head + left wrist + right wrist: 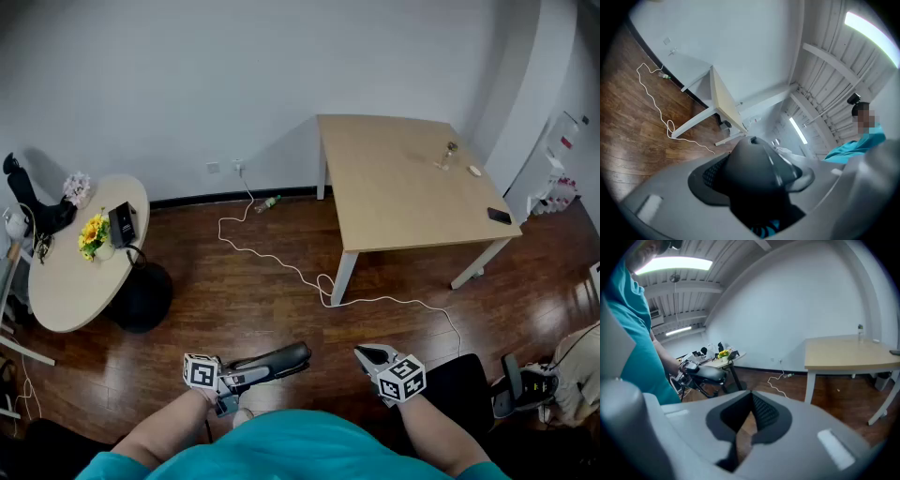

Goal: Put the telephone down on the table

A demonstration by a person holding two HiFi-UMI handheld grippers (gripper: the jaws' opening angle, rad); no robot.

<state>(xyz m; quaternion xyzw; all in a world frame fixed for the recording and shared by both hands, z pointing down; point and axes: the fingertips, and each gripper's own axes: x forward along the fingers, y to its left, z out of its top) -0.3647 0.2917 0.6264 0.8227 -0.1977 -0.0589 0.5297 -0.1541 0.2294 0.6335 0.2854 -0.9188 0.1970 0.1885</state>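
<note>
The telephone [277, 361], a dark grey handset, is up in the air in front of the person's body, well short of either table. The left gripper [242, 378] is clamped across one end of it, so the rest of the handset sticks out to the right, roughly level. That level hold probably makes it easy to lay flat once there is a surface beneath. In the left gripper view the rounded dark body [754, 178] fills the space between the pads.

The right gripper [368, 354] hangs just to the right of the handset, apart from it. Its jaws are drawn together at the tips with only floor showing behind them, so it seems to be a spare hand here.

The square wooden table [394, 187] stands far and to the right, mostly bare. The round table [66, 281] stands to the left, crowded with flowers [93, 234] and a small black box [122, 223]. The square table looks the easier landing place. A white cable [281, 262] trails across the floor between, which is a tripping risk on the way.
</note>
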